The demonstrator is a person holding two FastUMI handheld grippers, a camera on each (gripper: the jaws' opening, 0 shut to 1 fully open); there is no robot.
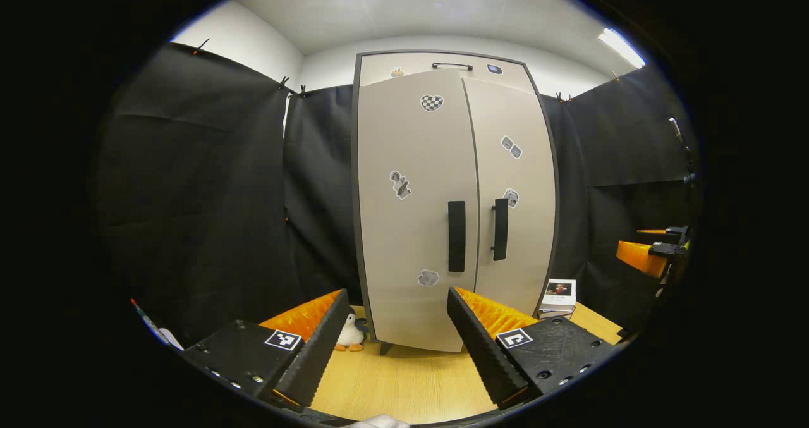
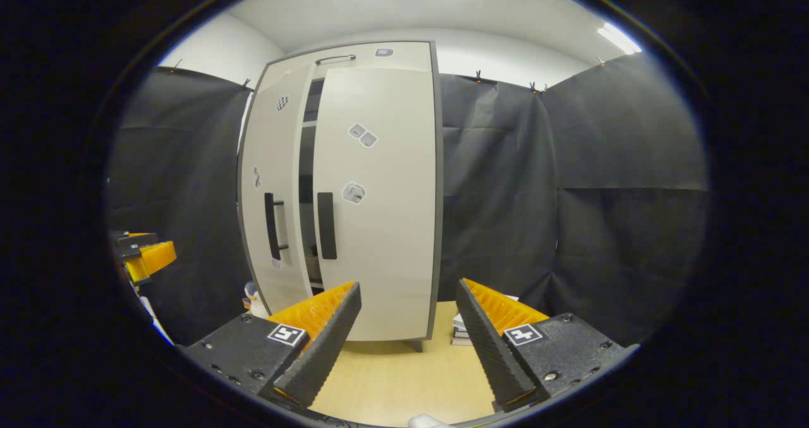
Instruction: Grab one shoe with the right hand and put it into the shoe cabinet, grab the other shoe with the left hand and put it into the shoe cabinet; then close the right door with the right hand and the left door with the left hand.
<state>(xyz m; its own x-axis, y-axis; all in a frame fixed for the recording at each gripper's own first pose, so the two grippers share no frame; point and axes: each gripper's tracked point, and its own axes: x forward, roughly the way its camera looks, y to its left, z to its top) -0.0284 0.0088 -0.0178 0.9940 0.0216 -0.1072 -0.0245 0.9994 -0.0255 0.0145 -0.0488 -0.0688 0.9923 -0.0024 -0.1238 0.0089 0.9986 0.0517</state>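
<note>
Both tools stand released and empty: the left tool [image 1: 397, 336] has its fingers spread wide before the tall beige two-door shoe cabinet [image 1: 442, 194], and the right tool [image 2: 407, 336] is likewise spread, facing the same cabinet [image 2: 354, 188] from its right side. No shoe is held, and a dark gap shows between the doors in the right gripper view, where the interior is too dark to make out what it holds. By judgement, the shoe-placing steps are done and the door-closing stage is in hand. The right door [image 2: 379, 194] sits nearly flush with its frame, while the left door [image 2: 272, 188] stands slightly ajar, its black vertical handle [image 2: 273, 226] projecting forward. In the left gripper view the left door [image 1: 417, 207] and its black handle [image 1: 456, 236] lie directly ahead of the left tool, close but not touching. The next move calls for the left tool to press the door face near the handle until the gap shuts, and for the right door's seating to be checked. Alongside the cabinet, on the pale wooden table [image 1: 404, 384], rest a small white plush duck [image 1: 349, 336] and a stack of books [image 1: 559, 297].
</note>
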